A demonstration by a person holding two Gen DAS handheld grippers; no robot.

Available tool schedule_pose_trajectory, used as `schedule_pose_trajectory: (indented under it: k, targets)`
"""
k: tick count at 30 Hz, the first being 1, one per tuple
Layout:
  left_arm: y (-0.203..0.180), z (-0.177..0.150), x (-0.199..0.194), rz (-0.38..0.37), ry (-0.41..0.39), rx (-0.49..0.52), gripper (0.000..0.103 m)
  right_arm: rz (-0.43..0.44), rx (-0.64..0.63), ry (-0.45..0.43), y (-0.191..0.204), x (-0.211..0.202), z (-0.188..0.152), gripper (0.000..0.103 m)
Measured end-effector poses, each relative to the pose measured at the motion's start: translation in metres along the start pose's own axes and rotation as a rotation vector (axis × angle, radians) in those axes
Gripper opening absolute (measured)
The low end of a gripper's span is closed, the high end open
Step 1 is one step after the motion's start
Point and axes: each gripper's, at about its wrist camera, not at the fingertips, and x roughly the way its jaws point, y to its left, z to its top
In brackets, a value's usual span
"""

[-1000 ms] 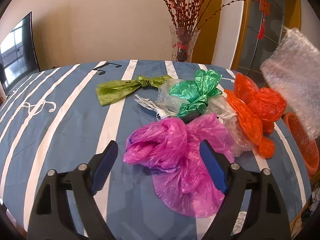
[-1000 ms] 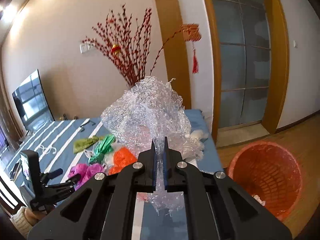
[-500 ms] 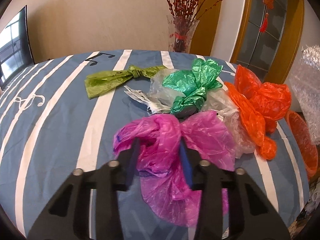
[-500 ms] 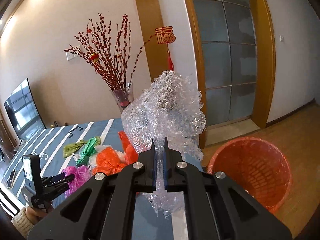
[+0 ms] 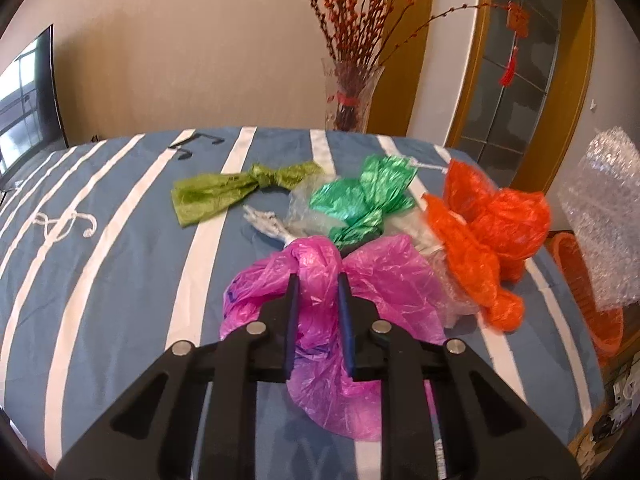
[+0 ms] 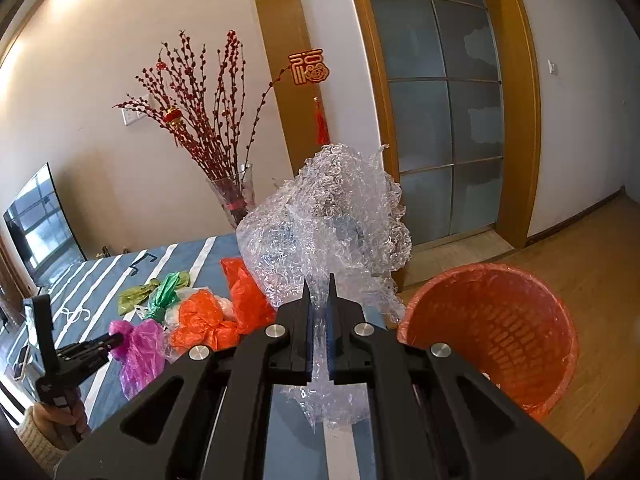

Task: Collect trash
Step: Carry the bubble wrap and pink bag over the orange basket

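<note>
Blue cloth with white stripes covers the table [image 5: 120, 240], and a heap of knotted plastic bags sits on it in front of a glass vase [image 5: 352, 96] of red twigs. Nearest is the pink bag [image 5: 384, 280], and the left gripper [image 5: 318, 280] has just been closing on it, so its jaws now pinch the gathered neck beside the knot, with the loose film spilling out below. That bunched neck looks like the right place to take it: the rest is thin, slack film that would slide or tear, and it should weigh almost nothing. Behind it lie a green bag [image 5: 360, 204], an olive bag [image 5: 224, 192] tied in a bow, an orange bag [image 5: 488, 232] and some clear film I cannot make out well. The right gripper [image 6: 319, 292] is pressed together on a sheet of bubble wrap [image 6: 324, 224], held up just beside the orange basket [image 6: 500, 332] on the floor at the table's edge. The wrap is bulky, springy and light, likely to billow and catch on the rim rather than drop straight in.
</note>
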Motion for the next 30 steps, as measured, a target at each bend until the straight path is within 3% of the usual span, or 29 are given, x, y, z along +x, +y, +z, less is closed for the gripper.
schedule_pose_trajectory:
  k: [19,30]
  targets:
    - [-0.061,0.04,-0.071,-0.132,-0.139,0.044,0.016,-0.04,0.061,-0.019,-0.041,-0.016,-0.006,0.005]
    - [-0.091,0.053,-0.075,-0.205,-0.157,0.078,0.014,-0.06,0.086,-0.026,-0.055,-0.02,-0.007,0.005]
